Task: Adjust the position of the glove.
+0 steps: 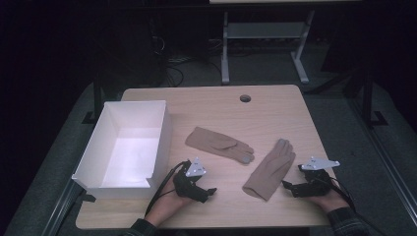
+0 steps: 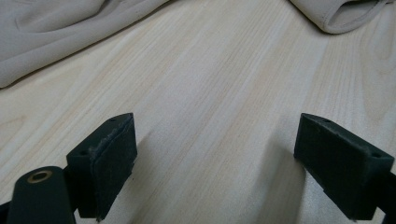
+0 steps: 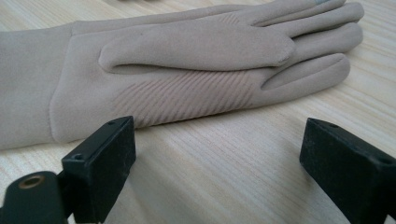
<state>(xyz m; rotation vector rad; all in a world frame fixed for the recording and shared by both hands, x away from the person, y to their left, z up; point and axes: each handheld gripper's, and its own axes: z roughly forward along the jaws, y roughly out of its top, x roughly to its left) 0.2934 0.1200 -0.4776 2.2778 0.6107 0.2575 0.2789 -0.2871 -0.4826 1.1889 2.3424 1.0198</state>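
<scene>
Two beige gloves lie flat on a wooden table (image 1: 275,105). From the left: an empty white box (image 1: 129,143); the left gripper (image 1: 209,192), jaws spread, holding nothing; the left glove (image 1: 219,143); the right glove (image 1: 270,169); the right gripper (image 1: 286,185), jaws apart, just beside it. Likely a pre-grasp; next, close on a glove.

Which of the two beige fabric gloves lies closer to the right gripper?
The beige fabric glove on the right, fingers pointing away from the person; it lies just beside the right gripper. The other beige glove lies nearer the white box.
</scene>
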